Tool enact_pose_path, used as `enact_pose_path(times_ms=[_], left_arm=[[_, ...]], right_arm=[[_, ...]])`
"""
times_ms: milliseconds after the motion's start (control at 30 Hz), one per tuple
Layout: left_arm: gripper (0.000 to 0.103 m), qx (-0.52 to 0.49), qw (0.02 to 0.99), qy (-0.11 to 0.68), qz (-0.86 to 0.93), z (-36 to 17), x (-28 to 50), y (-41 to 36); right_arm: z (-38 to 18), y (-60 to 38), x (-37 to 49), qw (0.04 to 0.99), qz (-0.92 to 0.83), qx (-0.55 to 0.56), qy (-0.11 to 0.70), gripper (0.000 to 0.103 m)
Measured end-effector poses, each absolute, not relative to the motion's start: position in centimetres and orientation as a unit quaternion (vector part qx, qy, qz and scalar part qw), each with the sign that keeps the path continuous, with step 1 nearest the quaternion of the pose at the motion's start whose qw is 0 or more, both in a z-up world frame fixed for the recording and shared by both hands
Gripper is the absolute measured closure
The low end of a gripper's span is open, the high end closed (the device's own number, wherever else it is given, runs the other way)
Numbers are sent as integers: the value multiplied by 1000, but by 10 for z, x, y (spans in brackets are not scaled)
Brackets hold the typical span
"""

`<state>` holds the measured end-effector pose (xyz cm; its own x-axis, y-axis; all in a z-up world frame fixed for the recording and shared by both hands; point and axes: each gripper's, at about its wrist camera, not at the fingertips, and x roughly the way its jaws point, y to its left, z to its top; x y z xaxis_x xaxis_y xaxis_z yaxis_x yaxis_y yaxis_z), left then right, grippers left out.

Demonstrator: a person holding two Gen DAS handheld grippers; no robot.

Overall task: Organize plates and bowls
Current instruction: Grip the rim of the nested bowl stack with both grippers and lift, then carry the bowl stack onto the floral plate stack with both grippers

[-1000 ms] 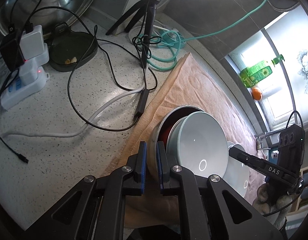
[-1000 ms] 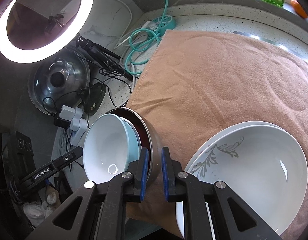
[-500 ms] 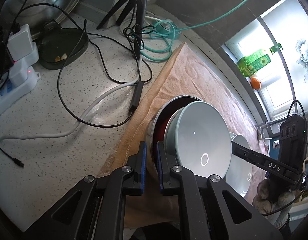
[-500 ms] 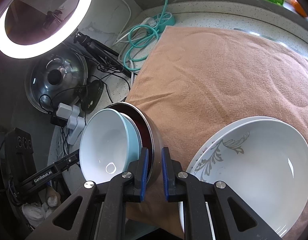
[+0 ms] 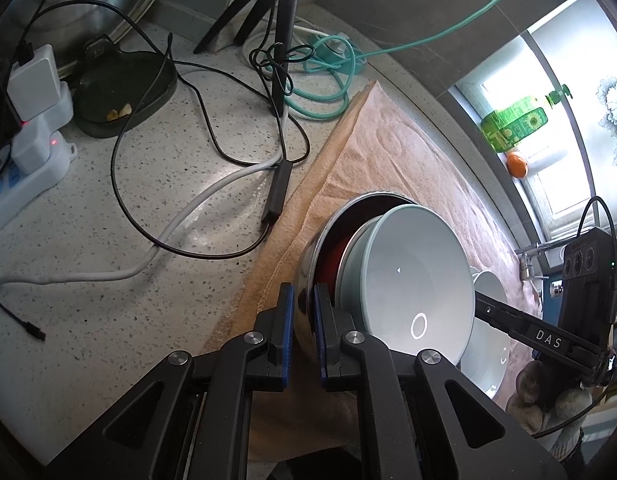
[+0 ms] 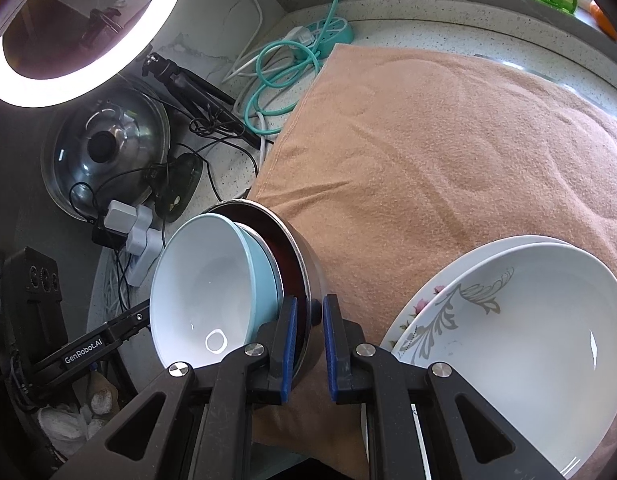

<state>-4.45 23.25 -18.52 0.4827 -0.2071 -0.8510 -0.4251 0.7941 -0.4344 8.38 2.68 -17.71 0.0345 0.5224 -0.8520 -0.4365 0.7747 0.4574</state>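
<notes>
left gripper (image 5: 304, 332) and right gripper (image 6: 308, 340) both clamped on thin rim of steel bowl (image 5: 308, 280) – tilted over nubby tan towel (image 6: 428, 152), glossy pale-blue bowls (image 6: 212, 280) nested inside (probably two); white plates (image 6: 508, 340) beside.

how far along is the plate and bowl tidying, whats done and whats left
Done: the light blue bowl is nested in the steel bowl, and two white plates are stacked on the brown towel.

In hand: the left gripper and right gripper each pinch the steel bowl's rim on opposite sides, carrying the nested pair tilted.

Left: set the pair down. Its destination is not shown.
</notes>
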Motion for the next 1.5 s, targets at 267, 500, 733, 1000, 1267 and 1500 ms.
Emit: enact_pose_path(times_ms=[267,500,733,1000,1267,1500], left_arm=[[96,-312,800,509,65,-189,-41,232],[96,-307,802,509,66,-189,-40,232],[96,-315,800,507,65,-190,-41,233],[96,-317,802,502,69,-184,-41,235],[96,-315,807,495,63,-174,-40,234],[96,-307,816,486,50,-160,-34,228]], right_arm=[[-178,29,84,718,332,29,611,92],[-180,32,85,718,328,19,613,94],[-180,32,85,718,328,17,613,95],[-179,32,85,716,327,22,616,95],[-171,27,84,719,327,34,613,95],[-155,17,85,725,326,43,605,95]])
